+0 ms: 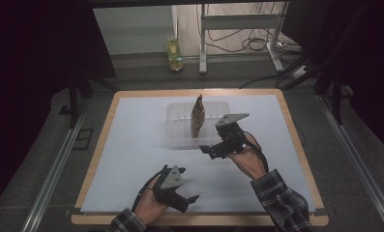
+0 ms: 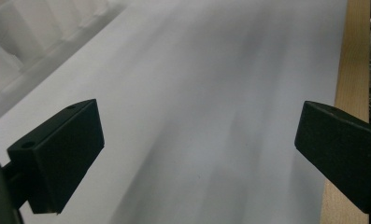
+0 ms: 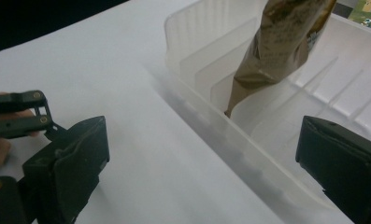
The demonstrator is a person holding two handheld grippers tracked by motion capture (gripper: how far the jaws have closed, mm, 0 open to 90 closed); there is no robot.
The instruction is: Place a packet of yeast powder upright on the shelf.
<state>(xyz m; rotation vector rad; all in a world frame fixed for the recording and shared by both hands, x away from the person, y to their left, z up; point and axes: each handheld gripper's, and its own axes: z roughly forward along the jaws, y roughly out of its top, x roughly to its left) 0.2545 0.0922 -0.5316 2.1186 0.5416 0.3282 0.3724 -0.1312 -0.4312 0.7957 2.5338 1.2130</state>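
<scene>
- A brown pouch stands upright in a clear plastic rack at the far middle of the tabletop. It is lodged between the rack's thin dividers, its pinched top pointing up.
- In the right gripper view the pouch looks crinkled and mottled, with a glossy film skin. Its lower corner rests on the floor of the rack, against a divider.
- Handling judgement: probably light, soft-sided and easily dented. The film may be a little slippery. Contents cannot be told. The sealed upper edge looks flatter and stiffer than the belly.
- Best hold, as a judgement: pinch across the flat faces near the top, above the dividers, and lift straight up so the base clears the slots. A squeeze lower down risks crushing it or catching a divider.
- The rack itself looks thin and light and could slide on the white sheet if nudged.
- Right hand-held gripper sits just near of the rack's near wall, aimed left, jaws spread wide and empty.
- Left hand-held gripper rests low at the near edge of the tabletop, well apart from the rack, jaws wide with nothing between.
</scene>
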